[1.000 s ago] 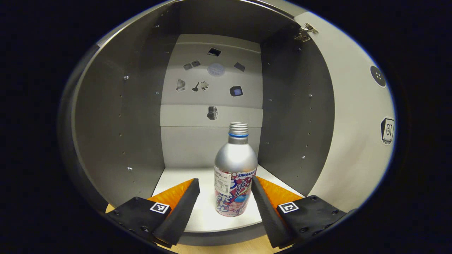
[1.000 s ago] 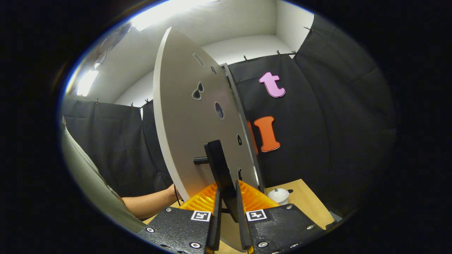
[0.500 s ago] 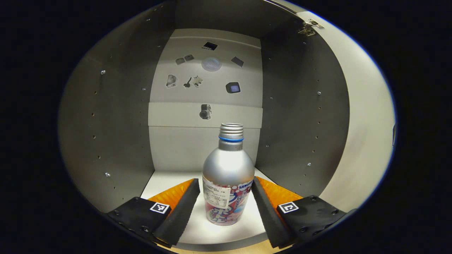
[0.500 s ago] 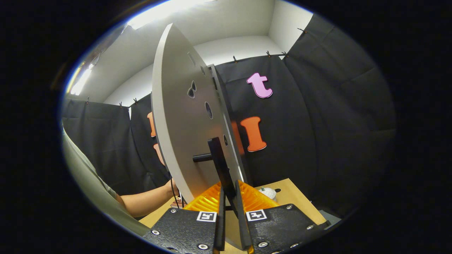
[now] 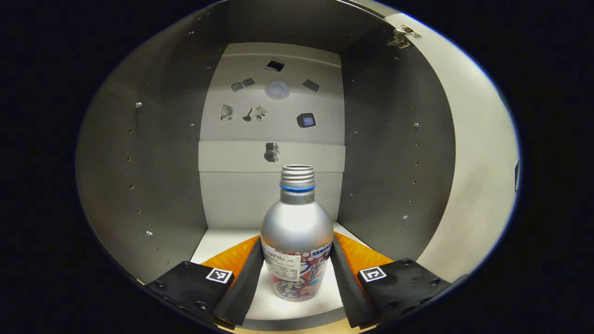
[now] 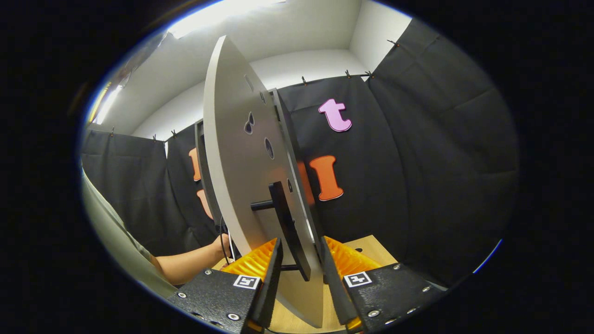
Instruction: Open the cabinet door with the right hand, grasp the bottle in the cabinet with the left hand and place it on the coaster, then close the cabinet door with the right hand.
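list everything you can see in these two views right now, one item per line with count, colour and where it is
bottle: one, silver with a blue neck ring and a printed label, uncapped, upright on the cabinet floor between the left gripper's fingers
cabinet: one, grey inside with a white floor, open
stickers: several small ones, dark and pale, on the cabinet's back wall
cabinet door: one, pale grey, swung open
door handle: one, black bar, between the right gripper's fingers
hinge: one, metal, at the door's top corner
table: one, light wood, under the cabinet
left gripper: fingers at both sides of the bottle
right gripper: open around the handle
person's forearm: one, reaching behind the door
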The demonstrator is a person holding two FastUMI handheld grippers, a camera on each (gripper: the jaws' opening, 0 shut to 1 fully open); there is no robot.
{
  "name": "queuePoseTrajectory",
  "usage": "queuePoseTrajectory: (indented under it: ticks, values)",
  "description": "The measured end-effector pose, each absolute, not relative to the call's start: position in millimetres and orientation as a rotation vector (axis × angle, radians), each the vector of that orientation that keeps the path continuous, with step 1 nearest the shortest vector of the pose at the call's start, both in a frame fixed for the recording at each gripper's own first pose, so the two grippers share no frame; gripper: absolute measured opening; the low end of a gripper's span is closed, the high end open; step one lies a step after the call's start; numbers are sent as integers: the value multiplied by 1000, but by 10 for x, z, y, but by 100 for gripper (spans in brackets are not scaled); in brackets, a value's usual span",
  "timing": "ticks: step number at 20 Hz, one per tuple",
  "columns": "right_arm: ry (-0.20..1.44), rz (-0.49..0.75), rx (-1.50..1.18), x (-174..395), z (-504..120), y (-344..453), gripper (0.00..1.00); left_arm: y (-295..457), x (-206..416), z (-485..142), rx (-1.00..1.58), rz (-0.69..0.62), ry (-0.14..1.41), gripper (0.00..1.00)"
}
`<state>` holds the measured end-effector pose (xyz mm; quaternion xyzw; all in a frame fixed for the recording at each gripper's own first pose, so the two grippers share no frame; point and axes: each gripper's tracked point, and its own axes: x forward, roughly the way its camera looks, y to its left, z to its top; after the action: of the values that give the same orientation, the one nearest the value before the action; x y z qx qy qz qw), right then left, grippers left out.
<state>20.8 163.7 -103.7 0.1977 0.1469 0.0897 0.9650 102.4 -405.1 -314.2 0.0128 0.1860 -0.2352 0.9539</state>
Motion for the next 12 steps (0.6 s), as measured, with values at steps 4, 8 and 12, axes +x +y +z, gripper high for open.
queuePoseTrajectory:
  ticks: [4, 8, 12]
  values:
    - [298, 174, 414, 186, -1054, 1609, 57, -3818, 821, -3012, 32, -461, 347, 82]
    - [296, 190, 431, 168, -1057, 1588, 65, -3562, 548, -2976, 51, -447, 330, 86]
    - [283, 215, 388, 201, -979, 1534, 73, -3245, 272, -2944, 81, -402, 293, 86]
